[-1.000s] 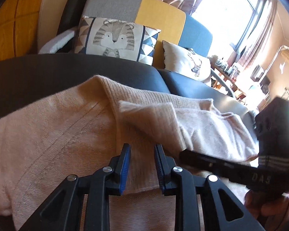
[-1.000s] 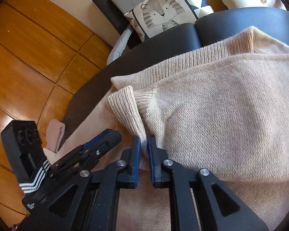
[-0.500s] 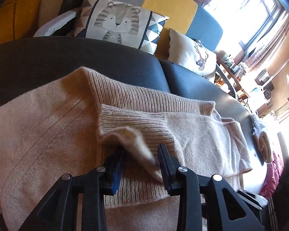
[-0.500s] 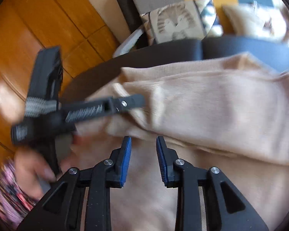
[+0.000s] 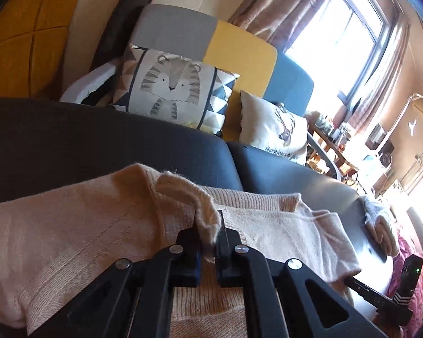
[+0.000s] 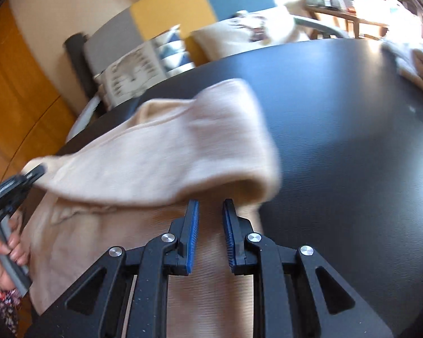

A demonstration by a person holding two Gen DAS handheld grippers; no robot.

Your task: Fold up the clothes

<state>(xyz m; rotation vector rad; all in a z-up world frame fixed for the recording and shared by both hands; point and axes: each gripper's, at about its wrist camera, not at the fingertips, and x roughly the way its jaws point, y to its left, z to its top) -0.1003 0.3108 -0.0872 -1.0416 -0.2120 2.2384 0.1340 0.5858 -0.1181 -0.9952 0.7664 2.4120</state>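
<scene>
A beige knit sweater point(image 5: 70, 225) lies spread on the black table point(image 5: 70, 140). My left gripper point(image 5: 208, 225) is shut on its ribbed cuff point(image 5: 194, 197), which stands lifted above the body of the sweater. The right wrist view shows the folded-over sleeve point(image 6: 169, 155) lying across the sweater just ahead of my right gripper point(image 6: 210, 205). Its jaws are closing, a gap still shows between the blue pads point(image 6: 193, 225), and nothing is pinched. That view also has the left gripper point(image 6: 14, 180) at the far left, at the sleeve's end.
Another pale folded garment point(image 6: 417, 56) lies at the table's far right. A sofa behind the table carries a tiger cushion point(image 5: 169, 90) and a deer cushion point(image 5: 276, 126). A hand point(image 6: 2, 253) grips the left tool's handle. Bare black tabletop point(image 6: 338, 112) lies right of the sweater.
My left gripper has shut on the cuff and raised it slightly. My right gripper let go of the cuff and swung right along the sleeve to its folded end.
</scene>
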